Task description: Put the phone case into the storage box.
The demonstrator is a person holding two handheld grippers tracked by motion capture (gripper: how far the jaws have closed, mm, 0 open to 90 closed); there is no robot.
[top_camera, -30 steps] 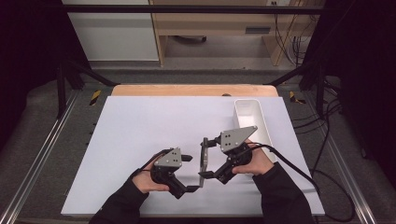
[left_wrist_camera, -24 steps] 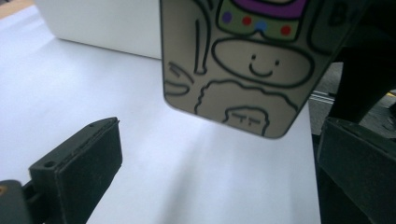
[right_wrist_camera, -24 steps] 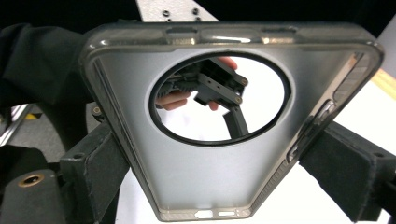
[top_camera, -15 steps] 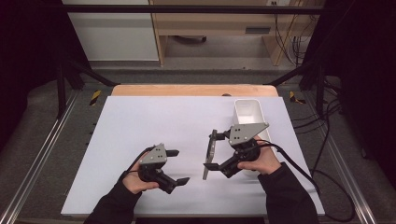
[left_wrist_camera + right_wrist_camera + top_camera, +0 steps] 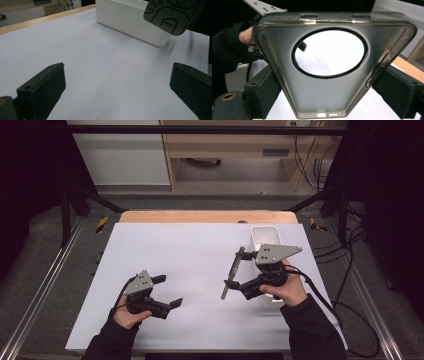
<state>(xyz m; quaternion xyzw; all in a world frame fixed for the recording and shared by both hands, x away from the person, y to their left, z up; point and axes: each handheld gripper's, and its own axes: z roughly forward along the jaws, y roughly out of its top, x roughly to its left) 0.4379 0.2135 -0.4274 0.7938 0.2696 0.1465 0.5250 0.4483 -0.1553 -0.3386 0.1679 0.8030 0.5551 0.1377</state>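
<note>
High view: right tool grips phone case upright, edge-on.

Jaws clamp translucent phone case, seemingly.

White table surface, white bin at its right — wooden edge behind

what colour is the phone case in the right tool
Smoky translucent grey with a round camera hole, phone case; clearest in the right gripper view.
</note>
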